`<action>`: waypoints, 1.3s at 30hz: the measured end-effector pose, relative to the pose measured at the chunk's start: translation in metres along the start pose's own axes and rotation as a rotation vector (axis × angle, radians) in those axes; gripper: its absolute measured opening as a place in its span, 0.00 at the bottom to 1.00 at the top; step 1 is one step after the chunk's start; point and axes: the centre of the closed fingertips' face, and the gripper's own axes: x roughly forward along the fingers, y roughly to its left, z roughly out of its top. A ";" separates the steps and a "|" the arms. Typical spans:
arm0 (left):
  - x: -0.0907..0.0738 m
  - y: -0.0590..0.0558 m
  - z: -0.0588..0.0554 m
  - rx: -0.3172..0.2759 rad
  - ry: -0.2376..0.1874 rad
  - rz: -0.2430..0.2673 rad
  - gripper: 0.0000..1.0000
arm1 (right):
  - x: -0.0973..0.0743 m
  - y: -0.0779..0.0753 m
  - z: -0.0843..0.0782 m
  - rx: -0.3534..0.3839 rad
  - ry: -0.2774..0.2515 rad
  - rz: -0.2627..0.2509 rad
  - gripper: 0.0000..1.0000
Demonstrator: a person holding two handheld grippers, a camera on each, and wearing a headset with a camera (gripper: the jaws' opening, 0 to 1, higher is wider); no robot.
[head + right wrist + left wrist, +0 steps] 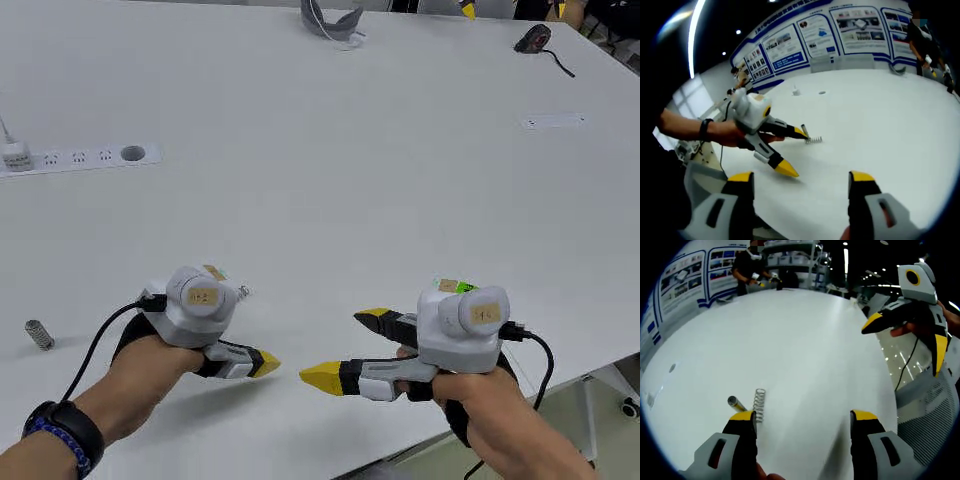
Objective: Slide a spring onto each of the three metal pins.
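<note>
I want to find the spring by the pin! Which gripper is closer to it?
Left. The spring lies just ahead of the left gripper, by one jaw tip, beside the pin. The right gripper is farther off, pointing toward it.

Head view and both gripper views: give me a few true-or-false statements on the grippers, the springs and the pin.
1. The left gripper is open and empty. True.
2. The right gripper clamps a pin. False: it is open and holds nothing.
3. The spring is threaded on the pin. False: it lies beside the pin on the table.
4. A second spring lies on the table at the left of the head view. True.
</note>
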 end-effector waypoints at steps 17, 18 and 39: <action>0.002 -0.012 0.005 0.040 0.009 -0.044 0.73 | 0.000 -0.001 -0.004 0.014 0.002 0.013 0.78; 0.001 -0.012 0.008 0.040 -0.001 -0.037 0.74 | 0.001 0.000 -0.003 0.012 0.001 0.015 0.78; 0.020 0.024 0.002 -0.053 0.007 0.117 0.41 | 0.000 -0.006 -0.005 0.037 -0.003 0.001 0.76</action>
